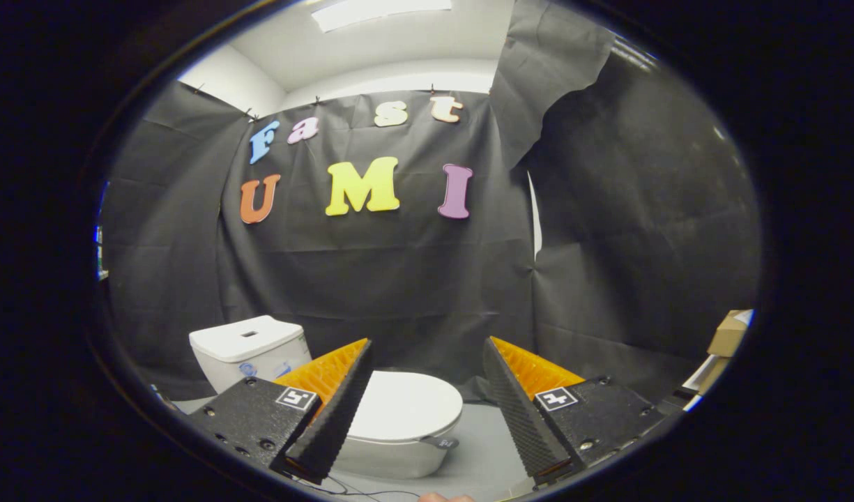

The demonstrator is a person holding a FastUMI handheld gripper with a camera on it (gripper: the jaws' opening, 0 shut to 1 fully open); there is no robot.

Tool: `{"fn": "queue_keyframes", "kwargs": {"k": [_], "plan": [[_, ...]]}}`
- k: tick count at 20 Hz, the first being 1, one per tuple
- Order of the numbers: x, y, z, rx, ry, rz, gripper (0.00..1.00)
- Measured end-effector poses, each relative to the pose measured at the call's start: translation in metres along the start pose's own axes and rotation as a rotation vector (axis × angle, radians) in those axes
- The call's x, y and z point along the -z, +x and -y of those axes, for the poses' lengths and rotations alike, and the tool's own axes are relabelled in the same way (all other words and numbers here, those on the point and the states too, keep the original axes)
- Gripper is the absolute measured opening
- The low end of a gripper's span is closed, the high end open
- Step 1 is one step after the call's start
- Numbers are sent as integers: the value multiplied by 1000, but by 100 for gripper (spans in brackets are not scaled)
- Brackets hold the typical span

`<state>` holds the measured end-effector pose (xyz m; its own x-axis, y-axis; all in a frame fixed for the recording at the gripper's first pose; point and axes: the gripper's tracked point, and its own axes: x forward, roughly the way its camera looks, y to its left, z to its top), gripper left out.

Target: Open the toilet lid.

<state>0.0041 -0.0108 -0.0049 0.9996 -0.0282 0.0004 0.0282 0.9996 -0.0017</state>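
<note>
A white toilet stands on the grey floor ahead of me, below the black cloth wall. Its lid (407, 406) lies flat and closed over the bowl (392, 457), with a small dark tab (439, 442) at the lid's front rim. The white cistern (249, 347) sits behind it, beyond my left finger. My gripper (427, 397) is open, its two fingers spread wide with nothing between them. The left finger (332, 411) overlaps the lid's near side in the view; the right finger (521, 411) is off to the right of the toilet. The gripper hangs apart from the lid.
Cardboard boxes (728, 335) stand at the right by the cloth wall. Grey floor (479, 446) stretches right of the bowl. A thin cable (343, 488) lies on the floor near me, and a fingertip of a hand (444, 497) shows below the fingers.
</note>
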Motion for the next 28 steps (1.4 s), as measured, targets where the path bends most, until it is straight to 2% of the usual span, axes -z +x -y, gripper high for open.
{"fn": "queue_keyframes", "kwargs": {"k": [15,20,22,25,28], "plan": [[15,12,-15,-3,-43,-28,99],[29,24,-30,-15,-19,-74,99],[41,34,-36,-22,-10,-108,99],[81,50,-34,-23,9,-234,99],[122,58,-17,29,72,-347,99]]}}
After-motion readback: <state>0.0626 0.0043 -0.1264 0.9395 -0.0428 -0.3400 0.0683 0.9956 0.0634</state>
